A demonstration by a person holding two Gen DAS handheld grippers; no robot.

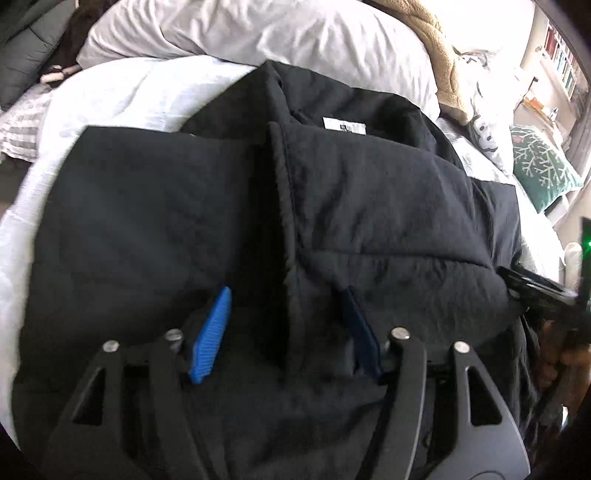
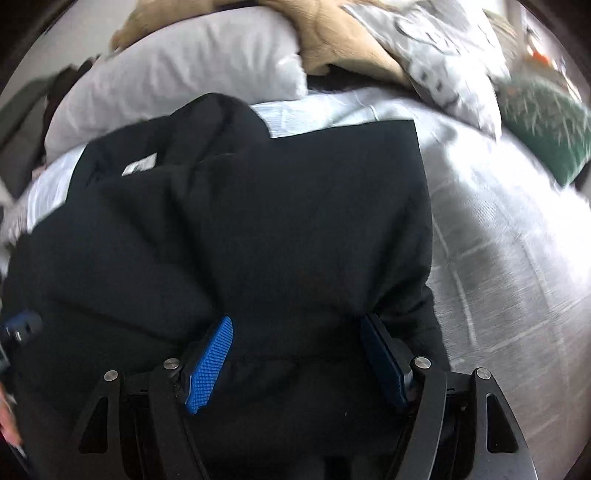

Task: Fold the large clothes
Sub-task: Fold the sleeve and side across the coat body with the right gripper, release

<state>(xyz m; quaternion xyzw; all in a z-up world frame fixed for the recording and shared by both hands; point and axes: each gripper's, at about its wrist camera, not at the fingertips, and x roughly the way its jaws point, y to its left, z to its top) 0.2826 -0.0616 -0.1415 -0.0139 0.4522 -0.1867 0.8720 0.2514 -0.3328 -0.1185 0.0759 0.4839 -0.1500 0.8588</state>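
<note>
A black padded jacket [image 1: 369, 206] lies spread on the bed, partly folded, its white neck label [image 1: 344, 127] facing up. My left gripper [image 1: 285, 291] hovers over the near part with its jaws open. A raised ridge of the jacket runs between its blue pads [image 1: 212, 332], which do not press on it. In the right wrist view the same jacket [image 2: 258, 221] fills the middle. My right gripper [image 2: 295, 319] stands open low over its near right part, with fabric bulging between the fingers [image 2: 210, 362].
The white bed cover [image 1: 122, 96] surrounds the jacket and a grey checked cover [image 2: 498, 258] lies to the right. White pillows [image 1: 258, 33], a tan blanket [image 2: 332, 40] and a green cushion [image 1: 539, 166] sit at the far side. A hand [image 1: 557, 358] shows at the right edge.
</note>
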